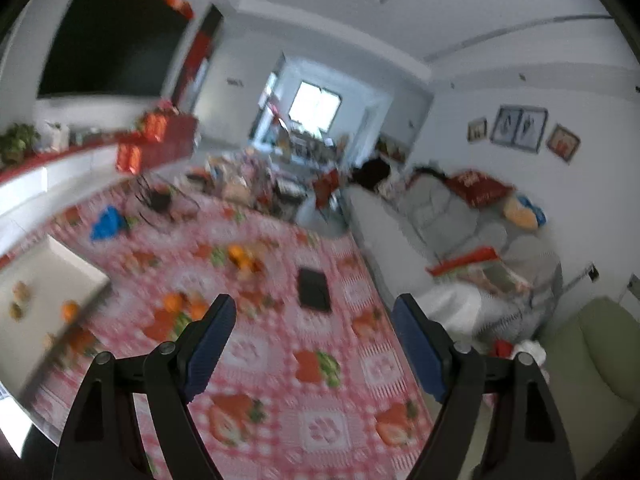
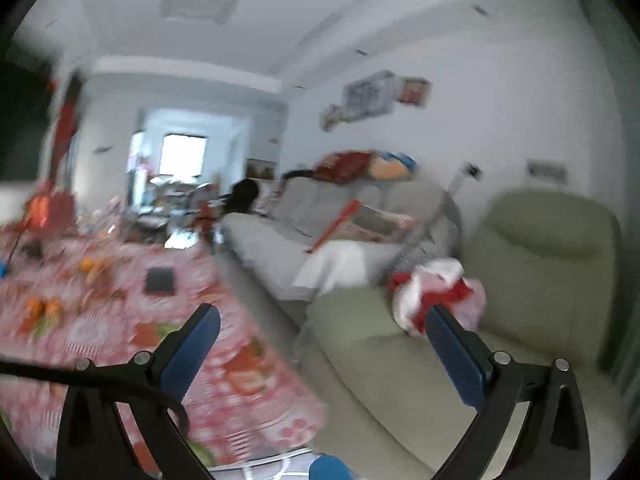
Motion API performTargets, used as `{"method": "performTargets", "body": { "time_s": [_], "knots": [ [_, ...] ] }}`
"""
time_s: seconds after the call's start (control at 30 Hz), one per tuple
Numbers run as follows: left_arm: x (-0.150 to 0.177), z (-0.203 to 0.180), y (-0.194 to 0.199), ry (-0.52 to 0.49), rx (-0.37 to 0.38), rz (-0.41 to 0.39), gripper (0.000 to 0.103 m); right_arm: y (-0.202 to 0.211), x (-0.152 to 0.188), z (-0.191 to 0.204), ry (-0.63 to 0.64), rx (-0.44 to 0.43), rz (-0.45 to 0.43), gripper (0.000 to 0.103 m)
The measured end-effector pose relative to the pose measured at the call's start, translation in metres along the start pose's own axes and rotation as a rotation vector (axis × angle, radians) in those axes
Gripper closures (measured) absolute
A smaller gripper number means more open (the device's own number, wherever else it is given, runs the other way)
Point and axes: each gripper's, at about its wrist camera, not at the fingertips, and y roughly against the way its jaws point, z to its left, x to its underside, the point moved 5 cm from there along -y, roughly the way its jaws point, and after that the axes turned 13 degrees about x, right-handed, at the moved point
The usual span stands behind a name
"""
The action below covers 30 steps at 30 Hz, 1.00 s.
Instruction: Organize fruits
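Oranges (image 1: pixel 240 258) loose mid-left on cloth (image 1: pixel 280 360), one (image 1: pixel 70 310) on tray (image 1: pixel 48 280); both tongs (image 1: pixel 314 322) (image 2: pixel 322 330) spread, empty.

A bright window (image 1: pixel 314 110) glows at twelve o'clock down a white-walled corridor. A large black wall-mounted television (image 1: pixel 108 36) fills ten o'clock above a long white cabinet (image 1: pixel 60 176). A grey fabric sofa (image 1: pixel 452 216) runs along three o'clock (framed pictures (image 1: pixel 520 128) hang above it), with a pale green upholstered armchair (image 2: pixel 540 264) nearer. The ceiling (image 1: pixel 400 0) is white.
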Motion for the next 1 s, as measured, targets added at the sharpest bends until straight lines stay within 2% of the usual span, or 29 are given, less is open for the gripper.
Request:
{"method": "performTargets", "body": {
  "time_s": [0.07,0.17,0.23,0.3,0.4,0.43,0.47,0.57,0.67,0.73,0.83,0.93,1.0],
  "knots": [
    [0.007,-0.016,-0.007,-0.007,0.051,0.039,0.019,-0.001,-0.011,-0.025,-0.030,0.013,-0.006,0.001],
    [0.004,-0.042,-0.006,-0.070,0.098,0.050,0.019,0.009,-0.030,-0.055,0.042,0.023,-0.071,0.001],
    [-0.002,-0.052,0.001,-0.099,0.114,0.058,0.019,0.013,-0.037,-0.065,0.083,-0.043,-0.057,0.001],
    [-0.013,-0.058,0.007,-0.159,0.128,0.089,0.019,0.015,-0.037,-0.065,0.112,-0.248,0.050,0.001],
    [-0.033,-0.049,0.024,-0.255,0.089,0.087,0.019,0.032,-0.018,-0.043,0.210,-0.674,0.321,0.001],
    [-0.041,-0.043,0.032,-0.285,0.075,0.085,0.019,0.049,-0.008,-0.033,0.267,-0.812,0.384,0.001],
    [-0.050,-0.035,0.040,-0.317,0.062,0.088,0.019,0.073,-0.001,-0.025,0.321,-0.928,0.396,0.001],
    [-0.078,0.000,0.068,-0.398,-0.011,0.091,0.019,0.138,0.002,-0.012,0.418,-1.204,0.344,0.001],
    [-0.107,0.048,0.099,-0.415,-0.124,0.073,0.017,0.196,-0.027,-0.014,0.383,-1.490,0.254,0.001],
    [-0.123,0.077,0.118,-0.411,-0.180,0.080,0.017,0.207,-0.064,-0.016,0.301,-1.558,0.196,0.001],
    [-0.142,0.107,0.147,-0.418,-0.267,0.047,0.015,0.193,-0.123,-0.010,0.149,-1.531,0.200,0.001],
    [-0.160,0.121,0.164,-0.458,-0.298,0.044,0.015,0.166,-0.184,0.006,-0.078,-1.486,0.312,0.001],
    [-0.180,0.130,0.176,-0.438,-0.301,0.021,0.015,0.138,-0.219,0.026,-0.230,-1.442,0.413,0.001]
  ]
}}
